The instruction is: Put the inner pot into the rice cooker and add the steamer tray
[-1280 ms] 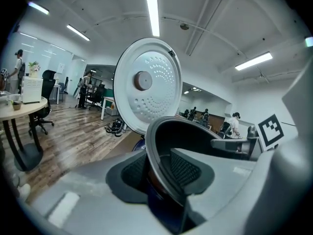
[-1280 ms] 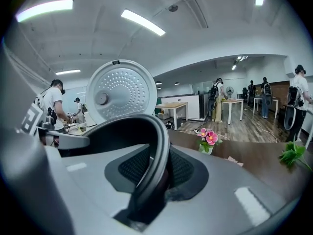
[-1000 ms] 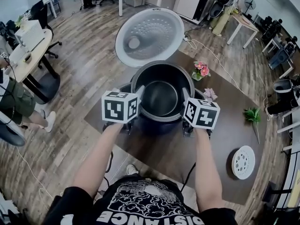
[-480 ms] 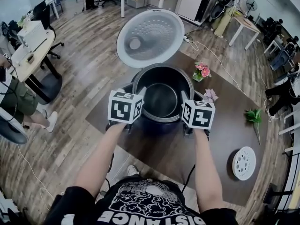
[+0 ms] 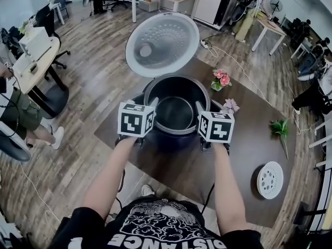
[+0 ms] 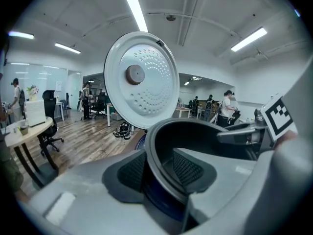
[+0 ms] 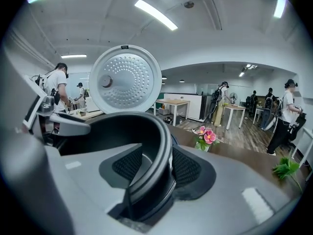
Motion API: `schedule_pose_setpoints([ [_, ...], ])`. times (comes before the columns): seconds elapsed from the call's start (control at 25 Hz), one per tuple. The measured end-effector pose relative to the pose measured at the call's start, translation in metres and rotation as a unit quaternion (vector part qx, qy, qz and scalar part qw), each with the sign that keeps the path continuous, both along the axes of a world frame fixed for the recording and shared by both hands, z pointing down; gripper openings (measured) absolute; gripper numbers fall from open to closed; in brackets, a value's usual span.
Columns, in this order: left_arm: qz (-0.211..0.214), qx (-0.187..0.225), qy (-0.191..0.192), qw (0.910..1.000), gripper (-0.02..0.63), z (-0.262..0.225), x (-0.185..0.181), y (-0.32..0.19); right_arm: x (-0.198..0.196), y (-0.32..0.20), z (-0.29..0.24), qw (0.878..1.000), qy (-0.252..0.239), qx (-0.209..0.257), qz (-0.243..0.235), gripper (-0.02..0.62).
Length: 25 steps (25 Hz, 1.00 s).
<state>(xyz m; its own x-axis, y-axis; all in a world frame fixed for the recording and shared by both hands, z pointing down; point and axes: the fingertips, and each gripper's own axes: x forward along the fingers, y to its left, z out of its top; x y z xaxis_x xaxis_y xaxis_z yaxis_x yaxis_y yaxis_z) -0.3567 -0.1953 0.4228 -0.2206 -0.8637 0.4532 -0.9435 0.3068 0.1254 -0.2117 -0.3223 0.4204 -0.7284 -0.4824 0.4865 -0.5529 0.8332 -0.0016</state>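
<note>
Steamer tray (image 5: 270, 179), a white perforated disc, is lying flat near the counter's (image 5: 244, 144) front right corner, well apart from everything else. Two bare forearms (image 5: 106, 180) are reaching forward from the bottom of the head view, each hand carrying tongs topped with a marker cube. Left tongs (image 5: 154, 104) are straddling the left rim of the inner pot (image 5: 175, 113), and right tongs (image 5: 199, 107) are straddling its right rim. Both have just been opening. In each gripper view the pot's rim is passing between the ribbed pads (image 6: 129, 173), which are standing released rather than pinching it. The pot is sitting upright inside the dark blue rice cooker (image 5: 171, 139), which is standing toward the counter's left end. Behind it, the cooker's round lid (image 5: 162, 43) is standing raised, its dimpled inner plate facing the viewer. Pink flowers (image 5: 222, 79) are sitting just right of the cooker toward the far edge, and a green sprig (image 5: 280, 127) is lying near the right edge.
</note>
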Motion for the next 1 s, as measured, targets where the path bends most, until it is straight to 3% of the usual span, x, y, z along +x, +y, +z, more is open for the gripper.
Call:
schedule_pose_setpoints([
  [0.08,0.002,0.0,-0.013,0.9999,0.183,0.0,0.002,0.0,0.002,0.002,0.003,1.0,0.001,0.003,-0.004,0.213],
  [0.36,0.003,0.007,-0.02,0.9998,0.19,-0.007,0.002,0.002,0.004,0.005,-0.003,1.0,-0.028,-0.01,0.001,0.216],
  [0.64,0.012,0.04,-0.054,0.9977,0.203,-0.04,0.013,-0.008,0.023,0.002,-0.021,0.998,-0.057,-0.006,0.014,0.218],
  [1.0,0.066,0.079,-0.057,0.993,0.215,-0.074,0.064,-0.04,0.072,-0.007,-0.039,0.996,-0.076,0.011,0.039,0.25],
])
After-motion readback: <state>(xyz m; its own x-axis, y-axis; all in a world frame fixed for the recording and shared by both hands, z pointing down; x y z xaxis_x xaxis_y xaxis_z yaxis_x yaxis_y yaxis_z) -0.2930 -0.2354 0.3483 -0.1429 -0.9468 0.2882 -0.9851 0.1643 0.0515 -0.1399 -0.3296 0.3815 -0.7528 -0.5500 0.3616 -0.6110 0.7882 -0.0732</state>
